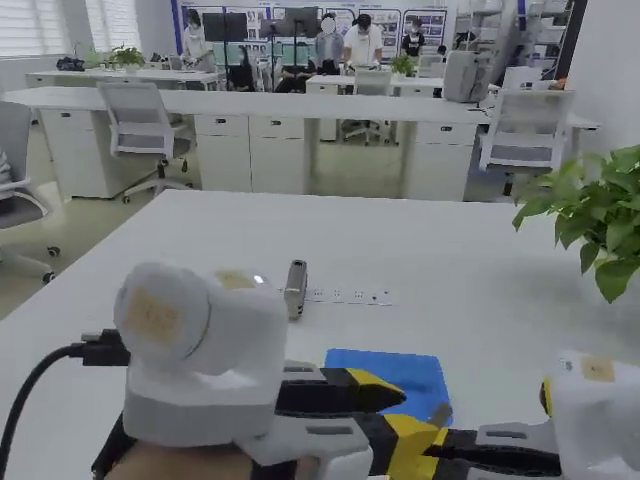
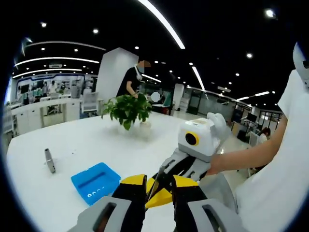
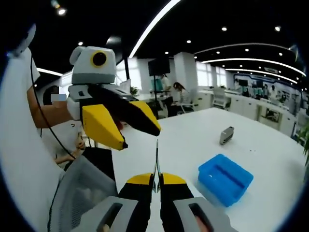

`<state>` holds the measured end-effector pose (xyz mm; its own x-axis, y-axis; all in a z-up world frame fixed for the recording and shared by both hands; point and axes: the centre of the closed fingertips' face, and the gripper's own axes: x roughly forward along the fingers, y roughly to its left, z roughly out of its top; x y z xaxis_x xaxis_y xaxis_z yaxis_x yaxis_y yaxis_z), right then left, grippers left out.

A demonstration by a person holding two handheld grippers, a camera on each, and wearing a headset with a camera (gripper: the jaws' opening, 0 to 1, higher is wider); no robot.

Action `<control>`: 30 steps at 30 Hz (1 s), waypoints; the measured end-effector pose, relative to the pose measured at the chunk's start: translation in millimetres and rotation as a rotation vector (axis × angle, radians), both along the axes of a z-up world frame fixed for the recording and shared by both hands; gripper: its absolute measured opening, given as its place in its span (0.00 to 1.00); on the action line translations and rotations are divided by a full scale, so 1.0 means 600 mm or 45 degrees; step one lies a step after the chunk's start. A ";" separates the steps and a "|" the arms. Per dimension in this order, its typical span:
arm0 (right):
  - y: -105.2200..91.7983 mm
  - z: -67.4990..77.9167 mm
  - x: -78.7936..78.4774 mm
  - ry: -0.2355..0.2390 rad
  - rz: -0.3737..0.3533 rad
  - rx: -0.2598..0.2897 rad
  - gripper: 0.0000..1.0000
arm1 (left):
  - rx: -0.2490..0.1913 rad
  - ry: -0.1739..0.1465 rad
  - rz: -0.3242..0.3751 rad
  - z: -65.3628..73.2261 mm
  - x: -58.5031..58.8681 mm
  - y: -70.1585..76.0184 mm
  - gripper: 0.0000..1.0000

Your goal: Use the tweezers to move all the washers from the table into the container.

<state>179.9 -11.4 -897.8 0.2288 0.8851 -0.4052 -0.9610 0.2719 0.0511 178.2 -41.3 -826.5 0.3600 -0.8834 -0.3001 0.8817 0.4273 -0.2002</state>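
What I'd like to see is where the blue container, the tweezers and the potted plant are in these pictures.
blue container [image 3: 226, 176]: right gripper view, on its top face.
tweezers [image 3: 156, 159]: right gripper view, on the thin shaft.
potted plant [image 2: 128, 108]: left gripper view, on its leaves.

Left claw [image 2: 159, 183]: housing is moulded in white & light grey, w/ a rounded head on which a pale tan patch is stuck. Jaws are finished in black w/ yellow tips. A black cable [image 1: 40, 385] is plugged in at the rear. Right claw [image 3: 157, 182] is built alike: grey base, yellow-capped jaws. A white short sleeve [image 2: 295, 116] is worn.
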 end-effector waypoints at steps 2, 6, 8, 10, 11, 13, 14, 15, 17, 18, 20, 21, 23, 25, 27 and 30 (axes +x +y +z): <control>0.003 0.003 -0.014 0.037 0.051 0.017 0.01 | 0.003 -0.001 -0.056 0.000 -0.004 -0.005 0.15; 0.005 0.006 -0.038 0.084 0.168 0.024 0.02 | 0.038 -0.007 -0.210 -0.008 -0.023 -0.018 0.14; 0.002 -0.001 -0.049 0.089 0.234 -0.013 0.01 | 0.035 -0.003 -0.219 -0.011 -0.023 -0.024 0.09; 0.002 -0.003 -0.051 0.086 0.243 -0.018 0.01 | 0.042 0.003 -0.247 -0.015 -0.027 -0.029 0.04; 0.001 -0.003 -0.053 0.084 0.250 -0.013 0.01 | 0.045 0.000 -0.255 -0.016 -0.029 -0.033 0.03; 0.000 -0.004 -0.055 0.087 0.256 -0.009 0.01 | 0.046 -0.003 -0.276 -0.017 -0.033 -0.035 0.00; -0.001 -0.005 -0.056 0.085 0.259 -0.010 0.01 | 0.048 -0.010 -0.278 -0.017 -0.032 -0.035 0.00; -0.002 -0.006 -0.056 0.083 0.259 -0.011 0.02 | 0.057 -0.024 -0.307 -0.018 -0.036 -0.035 0.00; -0.004 -0.006 -0.059 0.080 0.265 0.000 0.02 | 0.063 -0.043 -0.321 -0.017 -0.035 -0.034 0.00; -0.004 -0.005 -0.059 0.076 0.262 0.005 0.03 | 0.067 -0.055 -0.326 -0.017 -0.036 -0.033 0.00; -0.007 -0.005 -0.056 0.045 0.245 0.014 0.04 | 0.089 -0.103 -0.323 -0.015 -0.030 -0.032 0.00; -0.007 -0.002 -0.057 0.063 0.234 0.037 0.05 | 0.094 -0.121 -0.326 -0.013 -0.029 -0.032 0.00; -0.011 0.001 -0.052 0.071 0.215 0.061 0.05 | 0.085 -0.118 -0.337 -0.008 -0.030 -0.034 0.00; -0.014 0.005 -0.050 0.072 0.209 0.079 0.06 | 0.081 -0.126 -0.341 -0.004 -0.029 -0.036 0.00; -0.018 0.007 -0.047 0.089 0.197 0.094 0.08 | 0.075 -0.125 -0.349 -0.001 -0.030 -0.038 0.00; -0.023 0.009 -0.042 0.112 0.187 0.120 0.12 | 0.082 -0.153 -0.366 0.004 -0.033 -0.041 0.00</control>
